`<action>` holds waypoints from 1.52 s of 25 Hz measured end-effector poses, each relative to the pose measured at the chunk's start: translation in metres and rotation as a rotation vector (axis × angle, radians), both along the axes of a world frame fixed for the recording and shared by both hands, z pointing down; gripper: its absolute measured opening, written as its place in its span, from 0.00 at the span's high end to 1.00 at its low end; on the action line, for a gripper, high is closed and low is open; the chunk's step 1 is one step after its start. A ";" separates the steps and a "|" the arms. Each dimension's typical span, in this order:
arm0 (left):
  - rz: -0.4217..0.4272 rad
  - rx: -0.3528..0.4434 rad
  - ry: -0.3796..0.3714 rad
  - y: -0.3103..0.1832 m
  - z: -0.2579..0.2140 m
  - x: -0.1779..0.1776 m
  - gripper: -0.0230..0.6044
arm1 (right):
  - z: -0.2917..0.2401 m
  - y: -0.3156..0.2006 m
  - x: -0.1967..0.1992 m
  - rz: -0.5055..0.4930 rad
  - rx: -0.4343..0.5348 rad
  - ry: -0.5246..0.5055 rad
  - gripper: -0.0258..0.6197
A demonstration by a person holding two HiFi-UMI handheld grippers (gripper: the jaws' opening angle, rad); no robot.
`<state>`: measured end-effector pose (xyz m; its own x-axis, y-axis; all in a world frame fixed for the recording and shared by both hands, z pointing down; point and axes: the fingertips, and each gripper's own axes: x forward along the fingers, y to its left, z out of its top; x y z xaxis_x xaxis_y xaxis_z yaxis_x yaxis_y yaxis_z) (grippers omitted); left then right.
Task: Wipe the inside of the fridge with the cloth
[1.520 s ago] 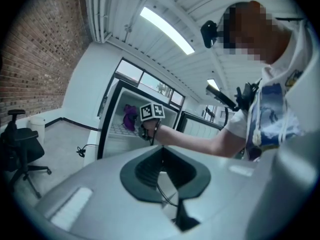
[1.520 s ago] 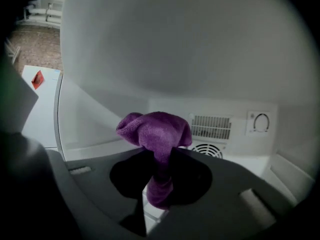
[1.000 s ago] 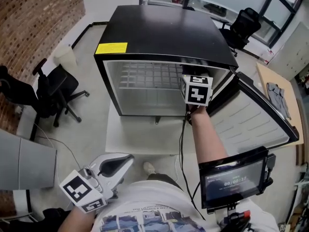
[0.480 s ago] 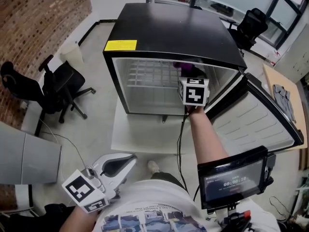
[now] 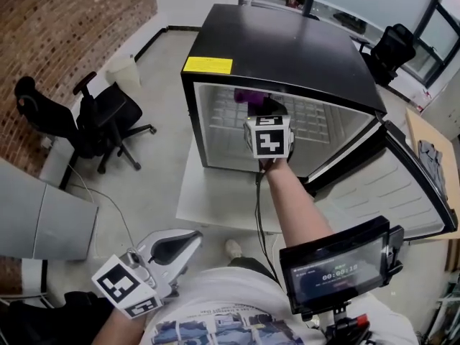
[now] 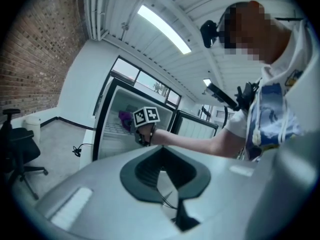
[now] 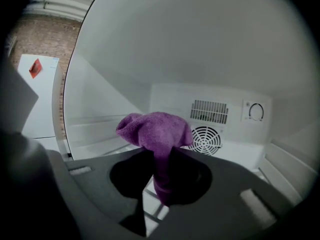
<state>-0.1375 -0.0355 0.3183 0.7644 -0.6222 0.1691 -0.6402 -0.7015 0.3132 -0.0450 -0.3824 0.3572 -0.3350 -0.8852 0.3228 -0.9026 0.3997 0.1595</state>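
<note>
Fridge [image 5: 280, 49]: black top, yellow label at the front-left corner, sits on a low white platform [image 5: 215, 203]. Door [image 5: 392, 185] is swung wide open to the right, white inner liner showing. Interior is white, with a wire shelf [image 5: 310, 123] across it.

Office chair [image 5: 90, 121] is on the floor left of the fridge, well apart from it. A 2nd chair is behind the fridge, upper right. Screen unit [image 5: 338, 264] is on the person's chest rig, display lit.

R gripper [image 7: 161, 184] is reached into the fridge opening, w/ the arm stretched fwd and the marker cube just outside the front edge. Jaws are clamped on the cloth [image 7: 155, 130]: purple, bunched into a wad above the jaws, tail pinched between them. The cloth is inside the fridge, upper part of the cavity, towards the left half. Can't tell if it's touching a wall.

L gripper [image 5: 178, 246] is held low by the person's waist, well apart from the fridge. Jaws together, nothing between them.

Back wall, R gripper view: round fan grille [image 7: 207, 140], slotted vent above it, thermostat dial [image 7: 256, 112] to the right.
</note>
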 end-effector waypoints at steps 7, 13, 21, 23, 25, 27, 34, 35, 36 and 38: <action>-0.057 -0.009 -0.005 0.007 0.002 -0.017 0.95 | -0.002 0.006 -0.059 -0.098 -0.007 -0.031 0.85; -0.073 -0.012 -0.005 0.011 0.003 -0.023 0.95 | -0.002 0.012 -0.075 -0.148 -0.016 -0.077 0.85; -0.002 -0.014 0.006 0.009 0.005 -0.011 0.95 | -0.025 0.025 -0.027 -0.105 0.071 -0.086 0.85; 0.031 -0.015 0.010 0.009 0.005 -0.003 0.95 | -0.032 0.028 -0.003 -0.063 0.093 -0.071 0.85; 0.073 -0.013 0.015 0.011 0.005 0.009 0.95 | -0.037 0.034 0.030 -0.007 0.110 -0.059 0.85; 0.118 -0.006 0.021 0.015 0.003 0.022 0.95 | -0.045 0.042 0.067 0.060 0.131 -0.048 0.85; 0.226 0.005 0.036 0.015 0.004 0.048 0.95 | -0.043 0.051 0.158 0.260 0.136 0.004 0.85; 0.235 0.005 0.036 0.015 0.005 0.050 0.95 | -0.037 0.051 0.163 0.273 0.127 0.010 0.85; 0.240 0.005 0.034 0.015 0.005 0.052 0.95 | -0.032 0.051 0.167 0.282 0.118 0.015 0.85; 0.244 0.008 0.029 0.015 0.004 0.054 0.95 | -0.020 0.051 0.170 0.293 0.095 0.019 0.85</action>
